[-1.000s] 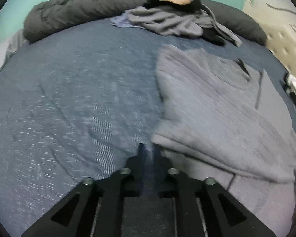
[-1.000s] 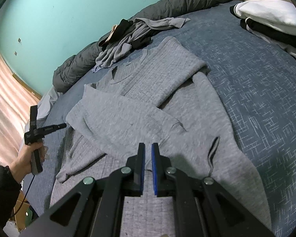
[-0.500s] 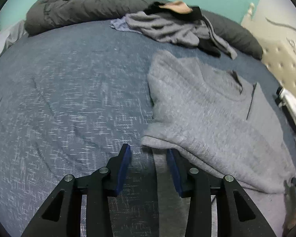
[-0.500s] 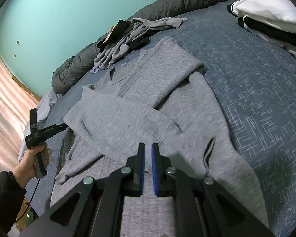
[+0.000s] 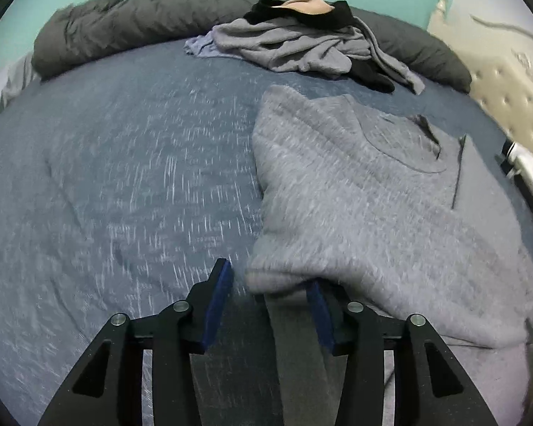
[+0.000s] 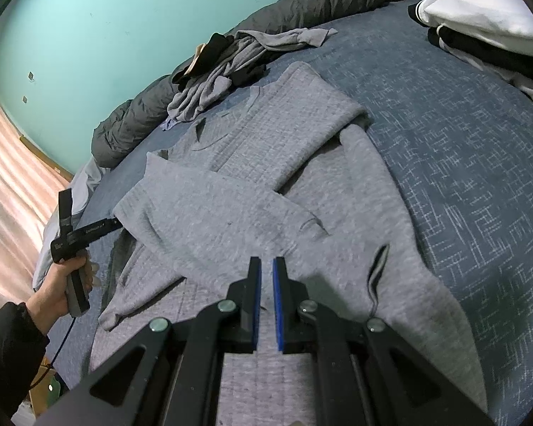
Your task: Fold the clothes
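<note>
Sweater [image 5: 373, 195]: gray waffle knit, matt cloth.

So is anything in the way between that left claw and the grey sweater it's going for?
Nothing visible blocks it. The left gripper has its jaws apart, just closing in, and the folded edge of the grey sweater already sits between them, near the right pad. Only blue bedsheet lies beside it.

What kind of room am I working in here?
Most likely a bedroom: the grey sweater lies on a bed with a blue patterned cover, a tufted headboard behind it, and a rolled dark duvet along the teal wall.
</note>
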### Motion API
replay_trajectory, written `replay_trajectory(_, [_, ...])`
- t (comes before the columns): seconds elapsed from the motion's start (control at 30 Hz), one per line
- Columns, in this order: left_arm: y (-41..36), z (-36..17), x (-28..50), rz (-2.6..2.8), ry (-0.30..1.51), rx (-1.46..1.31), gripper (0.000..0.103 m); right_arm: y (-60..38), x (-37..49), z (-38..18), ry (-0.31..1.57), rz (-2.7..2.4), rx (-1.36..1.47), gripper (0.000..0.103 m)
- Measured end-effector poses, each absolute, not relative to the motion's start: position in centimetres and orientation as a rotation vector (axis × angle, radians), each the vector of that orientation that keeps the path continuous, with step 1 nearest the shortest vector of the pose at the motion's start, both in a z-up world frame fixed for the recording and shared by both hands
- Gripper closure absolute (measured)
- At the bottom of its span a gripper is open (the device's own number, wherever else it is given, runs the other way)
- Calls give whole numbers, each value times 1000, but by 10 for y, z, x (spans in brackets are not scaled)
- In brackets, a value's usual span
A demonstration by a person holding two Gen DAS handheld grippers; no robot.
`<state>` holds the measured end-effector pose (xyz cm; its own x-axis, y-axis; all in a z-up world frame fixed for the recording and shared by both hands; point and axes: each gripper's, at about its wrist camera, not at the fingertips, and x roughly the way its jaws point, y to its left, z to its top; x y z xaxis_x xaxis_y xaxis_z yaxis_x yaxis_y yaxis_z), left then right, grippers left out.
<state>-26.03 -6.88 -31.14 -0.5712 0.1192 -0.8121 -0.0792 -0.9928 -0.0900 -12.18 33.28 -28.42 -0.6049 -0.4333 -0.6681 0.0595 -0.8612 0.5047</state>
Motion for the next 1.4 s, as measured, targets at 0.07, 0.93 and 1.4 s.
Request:
replay_trajectory(0.07, [-65,-308,-262,2695,2,-1397,85,333,-122,-285,-642,-2503,1219,97])
replay_trajectory(0.93, [-112,-262,-249,2738,-56,-1349,87,336,-124,-288,-666,-2493,1247,97])
replay_trajectory(1.4, [-109,-291,-262,2769,-59,-1476,83,343,-127,-297,-650,-2520,1343,92])
